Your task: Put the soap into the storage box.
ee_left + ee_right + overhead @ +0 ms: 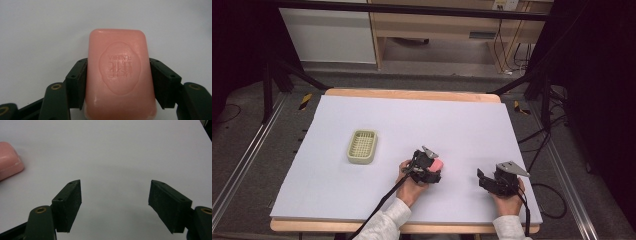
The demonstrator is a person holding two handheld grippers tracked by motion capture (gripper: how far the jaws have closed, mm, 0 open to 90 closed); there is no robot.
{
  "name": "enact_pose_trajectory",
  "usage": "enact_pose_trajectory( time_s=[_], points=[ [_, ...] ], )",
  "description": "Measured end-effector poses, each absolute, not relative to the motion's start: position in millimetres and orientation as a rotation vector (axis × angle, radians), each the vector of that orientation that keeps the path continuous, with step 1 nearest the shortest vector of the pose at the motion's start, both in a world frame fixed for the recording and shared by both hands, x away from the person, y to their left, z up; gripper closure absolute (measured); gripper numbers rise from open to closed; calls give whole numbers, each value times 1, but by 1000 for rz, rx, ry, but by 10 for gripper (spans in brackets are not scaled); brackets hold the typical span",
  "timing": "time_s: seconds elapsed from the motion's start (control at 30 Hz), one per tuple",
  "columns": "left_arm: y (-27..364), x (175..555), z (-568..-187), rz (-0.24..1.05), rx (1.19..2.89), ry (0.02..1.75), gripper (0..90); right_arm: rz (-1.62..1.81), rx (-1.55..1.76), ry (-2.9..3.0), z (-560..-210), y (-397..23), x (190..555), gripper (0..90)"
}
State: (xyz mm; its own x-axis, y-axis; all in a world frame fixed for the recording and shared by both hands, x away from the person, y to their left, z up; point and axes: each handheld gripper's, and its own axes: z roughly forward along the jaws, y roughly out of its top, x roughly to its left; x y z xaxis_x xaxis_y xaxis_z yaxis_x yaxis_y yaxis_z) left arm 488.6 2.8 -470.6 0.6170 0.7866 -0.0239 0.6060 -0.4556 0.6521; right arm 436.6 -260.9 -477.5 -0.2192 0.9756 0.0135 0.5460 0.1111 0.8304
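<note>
Pink soap bar (120, 75) clamped between left gripper (428, 167) jaws; right gripper (116, 202) jaws wide, empty.

1. The left gripper (436, 167) sits near the counter's (462, 125) front edge with a pink soap bar (438, 164) at its tip.
2. The right gripper (484, 178) rests well apart, to the right.
3. A pale green slotted soap dish (362, 146) lies to the left.
</note>
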Motion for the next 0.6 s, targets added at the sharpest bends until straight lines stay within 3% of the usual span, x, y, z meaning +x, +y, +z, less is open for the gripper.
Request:
enact_pose_trajectory(
  time_s=[0.6],
  points=[
    [14, 487, -456, 355, 2211, 1035, 369, 1008, 1487, 1823, -477, -265, 435, 270]
  ],
)
